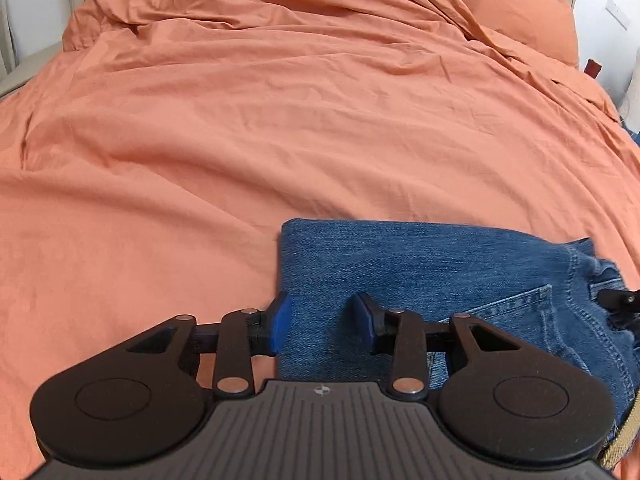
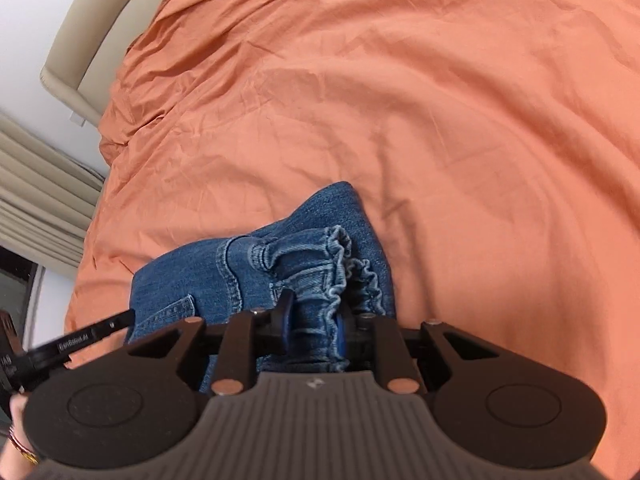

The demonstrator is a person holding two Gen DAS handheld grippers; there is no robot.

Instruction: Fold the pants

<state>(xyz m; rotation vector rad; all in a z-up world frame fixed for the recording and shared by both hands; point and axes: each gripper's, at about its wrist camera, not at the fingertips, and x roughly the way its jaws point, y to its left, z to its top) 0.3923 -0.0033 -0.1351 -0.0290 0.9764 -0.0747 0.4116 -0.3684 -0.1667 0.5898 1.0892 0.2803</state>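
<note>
Blue denim pants (image 1: 424, 276) lie folded on the orange bedsheet (image 1: 280, 128) at the near right. My left gripper (image 1: 322, 322) is open over the folded left edge of the pants, with nothing between its blue pads. In the right wrist view the pants (image 2: 224, 276) are bunched, and my right gripper (image 2: 314, 328) is shut on the gathered elastic waistband (image 2: 320, 280), lifting it slightly. The left gripper's black finger (image 2: 96, 330) shows at the left of that view.
The orange sheet (image 2: 440, 100) covers the whole bed, wrinkled. An orange pillow (image 1: 516, 4) lies at the far right. A beige bed frame (image 2: 84, 52) and curtains (image 2: 36, 188) stand at the left.
</note>
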